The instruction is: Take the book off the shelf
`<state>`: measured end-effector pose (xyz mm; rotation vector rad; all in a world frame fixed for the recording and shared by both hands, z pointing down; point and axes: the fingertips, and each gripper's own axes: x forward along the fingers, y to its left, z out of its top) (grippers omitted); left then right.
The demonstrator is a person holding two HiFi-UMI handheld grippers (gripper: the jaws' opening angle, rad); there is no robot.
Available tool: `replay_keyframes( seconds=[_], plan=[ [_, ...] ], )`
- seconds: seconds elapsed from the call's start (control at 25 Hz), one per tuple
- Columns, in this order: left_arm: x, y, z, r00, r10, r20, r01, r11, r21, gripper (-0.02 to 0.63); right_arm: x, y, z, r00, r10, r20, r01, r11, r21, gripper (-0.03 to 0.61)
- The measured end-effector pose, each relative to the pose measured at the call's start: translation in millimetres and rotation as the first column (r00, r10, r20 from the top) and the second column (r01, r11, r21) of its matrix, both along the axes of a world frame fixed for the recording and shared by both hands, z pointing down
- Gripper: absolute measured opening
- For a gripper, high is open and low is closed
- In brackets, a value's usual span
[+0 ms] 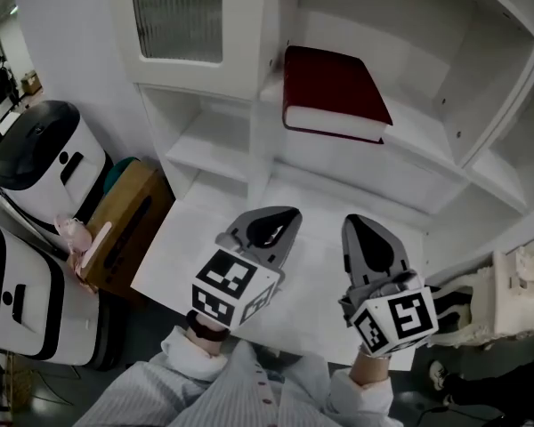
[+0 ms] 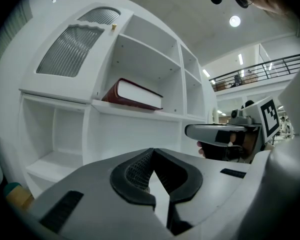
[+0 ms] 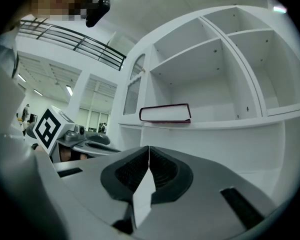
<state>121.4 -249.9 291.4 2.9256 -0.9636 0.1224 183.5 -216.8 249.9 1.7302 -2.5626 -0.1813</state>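
Observation:
A dark red book lies flat on a white shelf board, its page edge turned toward me. It also shows in the left gripper view as the book and in the right gripper view as the book. My left gripper hovers over the lower white ledge, well short of the book, jaws shut and empty. My right gripper hangs beside it, also shut with nothing held. In the left gripper view the left gripper has its tips together; in the right gripper view the right gripper does too.
The white shelf unit has several open compartments and a ribbed glass door at upper left. A white and black machine and a brown box stand on the left. A white sculpted object sits at right.

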Motion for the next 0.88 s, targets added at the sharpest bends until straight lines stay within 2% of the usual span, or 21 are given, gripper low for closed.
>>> replay_keyframes(
  seconds=[0.4,0.88],
  plan=[
    [0.5,-6.8,2.8,0.998,-0.066,0.016,0.066,0.998,-0.007,0.009,4.2,-14.3,-0.4,0.998,-0.066,0.017,0.066,0.998,0.002,0.014],
    [2.9,-35.0,-7.2,0.999,-0.049,0.022,0.049,0.999,0.006,0.009,-3.5,-38.3,-11.8,0.997,-0.074,-0.011,0.074,0.997,0.022,0.014]
  ],
)
